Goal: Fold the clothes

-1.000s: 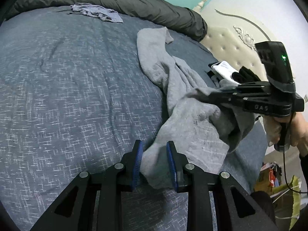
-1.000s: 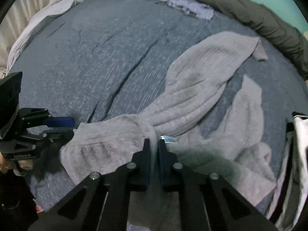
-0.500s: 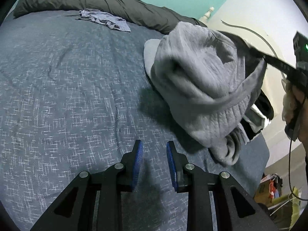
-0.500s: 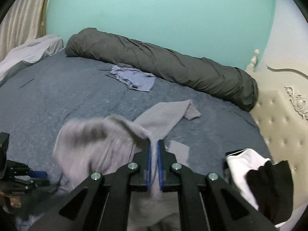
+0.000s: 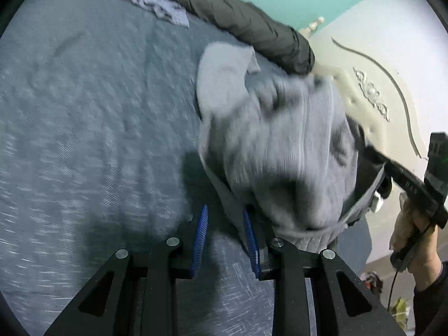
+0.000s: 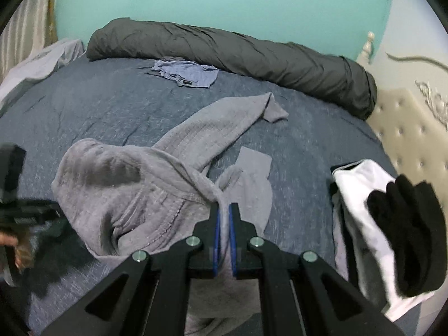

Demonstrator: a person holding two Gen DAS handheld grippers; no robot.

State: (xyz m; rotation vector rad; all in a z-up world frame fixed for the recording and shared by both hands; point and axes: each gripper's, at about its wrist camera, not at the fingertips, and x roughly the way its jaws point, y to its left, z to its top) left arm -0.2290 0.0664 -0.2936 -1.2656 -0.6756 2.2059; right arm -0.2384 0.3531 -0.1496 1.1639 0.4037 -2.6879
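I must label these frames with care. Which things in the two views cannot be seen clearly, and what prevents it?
- Grey garment: smeared by motion blur in the left wrist view, so its folds are unreadable.
- Left tongs: blurred and cut by the left edge in the right wrist view.
- White garment: partly covered by a black garment, cut by the right edge.
- Small blue garment: blurred, type unclear.

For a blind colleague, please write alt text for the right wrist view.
The right gripper is shut on a fold of a grey sweater lifted off a blue bed. A white and black clothes pile lies at right; a dark rolled duvet and blue garment lie behind.
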